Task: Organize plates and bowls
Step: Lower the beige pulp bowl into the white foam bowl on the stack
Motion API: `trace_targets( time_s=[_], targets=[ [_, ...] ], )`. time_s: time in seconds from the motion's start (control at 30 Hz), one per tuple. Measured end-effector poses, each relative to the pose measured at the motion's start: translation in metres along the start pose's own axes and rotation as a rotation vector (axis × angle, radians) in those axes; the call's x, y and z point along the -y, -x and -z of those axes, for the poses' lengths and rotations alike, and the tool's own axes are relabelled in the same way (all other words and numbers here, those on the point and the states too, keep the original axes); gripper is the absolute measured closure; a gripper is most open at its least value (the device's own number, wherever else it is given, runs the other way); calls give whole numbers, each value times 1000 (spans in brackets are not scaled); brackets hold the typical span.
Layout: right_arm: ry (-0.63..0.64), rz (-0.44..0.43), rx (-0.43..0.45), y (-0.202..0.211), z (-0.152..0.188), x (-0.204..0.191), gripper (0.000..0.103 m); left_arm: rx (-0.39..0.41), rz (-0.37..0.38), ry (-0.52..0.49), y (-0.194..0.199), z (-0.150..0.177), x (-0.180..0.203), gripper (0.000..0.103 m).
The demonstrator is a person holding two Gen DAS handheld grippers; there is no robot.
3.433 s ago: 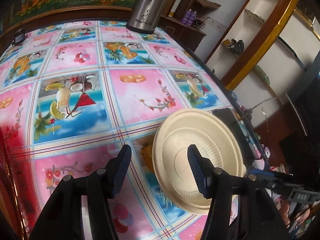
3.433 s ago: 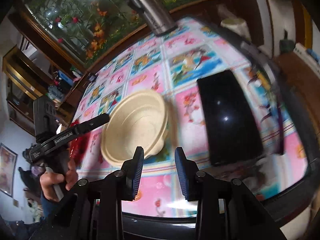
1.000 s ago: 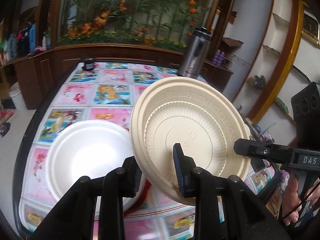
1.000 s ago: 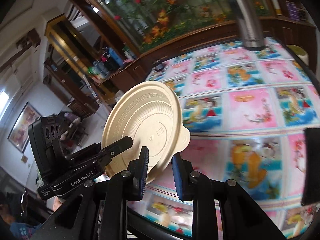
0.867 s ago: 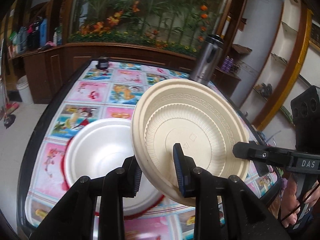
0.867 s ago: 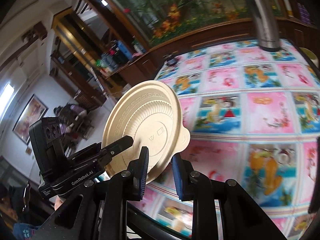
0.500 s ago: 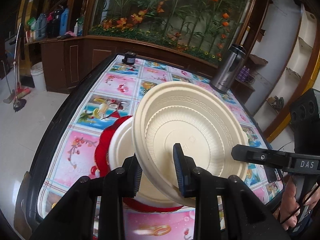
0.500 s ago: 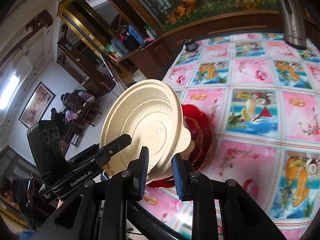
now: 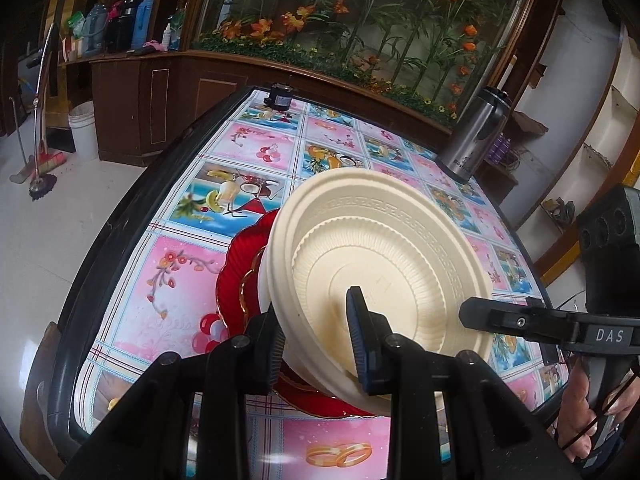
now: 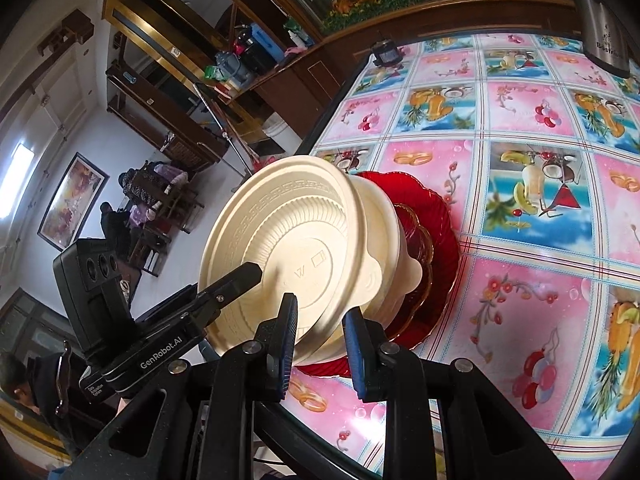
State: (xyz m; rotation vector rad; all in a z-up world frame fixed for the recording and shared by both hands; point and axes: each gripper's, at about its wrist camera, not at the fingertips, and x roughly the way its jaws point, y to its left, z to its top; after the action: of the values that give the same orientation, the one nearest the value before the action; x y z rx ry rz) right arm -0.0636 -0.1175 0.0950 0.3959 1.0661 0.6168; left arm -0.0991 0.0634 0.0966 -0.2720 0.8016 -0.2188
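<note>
Each hand-held gripper (image 9: 316,340) (image 10: 320,340) clamps the cream bowl's (image 9: 380,264) rim, seemingly above the red plate (image 10: 436,248).

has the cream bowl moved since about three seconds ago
Yes. The cream bowl lay on the tablecloth beside a black tray then; now both claws, left claw and right claw, hold it tilted over the red plate near the table's other edge.

Left wrist view looks forward and down along left gripper (image 9: 316,338), very close to cream bowl (image 9: 380,256), table (image 9: 256,148) beyond. Right wrist view looks along right gripper (image 10: 320,346), equally close. Both share bowl, red plate (image 10: 436,240), patterned table, steel flask (image 9: 474,136).
</note>
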Motion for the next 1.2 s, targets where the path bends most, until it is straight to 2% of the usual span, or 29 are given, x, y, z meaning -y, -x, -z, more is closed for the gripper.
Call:
trace_targets(
  time_s=[0.87,1.2],
  targets=[
    [22,40,4,-2,-4,-3,77,0,6,9,-1,-1,-1,76],
    [27,28,-7,-1,-3,-5,70,3,5,10,0,-3,0,76]
  ],
)
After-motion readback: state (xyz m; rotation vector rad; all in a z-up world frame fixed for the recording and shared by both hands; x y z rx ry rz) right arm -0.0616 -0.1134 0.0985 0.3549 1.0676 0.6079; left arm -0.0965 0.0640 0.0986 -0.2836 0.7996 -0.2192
